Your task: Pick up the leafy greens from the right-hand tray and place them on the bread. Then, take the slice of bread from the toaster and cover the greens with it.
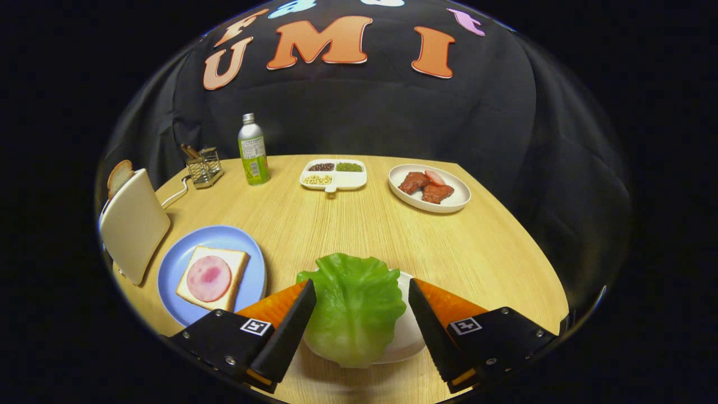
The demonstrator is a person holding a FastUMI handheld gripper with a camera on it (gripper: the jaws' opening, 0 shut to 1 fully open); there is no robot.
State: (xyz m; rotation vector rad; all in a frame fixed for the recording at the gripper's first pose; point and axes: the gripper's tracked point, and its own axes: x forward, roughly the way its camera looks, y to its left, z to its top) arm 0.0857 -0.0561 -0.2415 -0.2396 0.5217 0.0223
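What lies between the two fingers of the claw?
In the gripper view, the open claw has the lettuce leaf between its fingers, lying on a white plate.

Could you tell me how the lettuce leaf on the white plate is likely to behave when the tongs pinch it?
The lettuce leaf looks thin and ruffled, so probably light and floppy, drooping off the open tongs. Its glossy surface may be slippery. It overhangs the white plate, so it could drag rather than lift.

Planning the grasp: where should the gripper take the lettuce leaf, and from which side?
Take the lettuce leaf across its thick pale stem end, from above. It lies flat on the white plate, already between the open gripper fingers, so a straight descent likely suffices.
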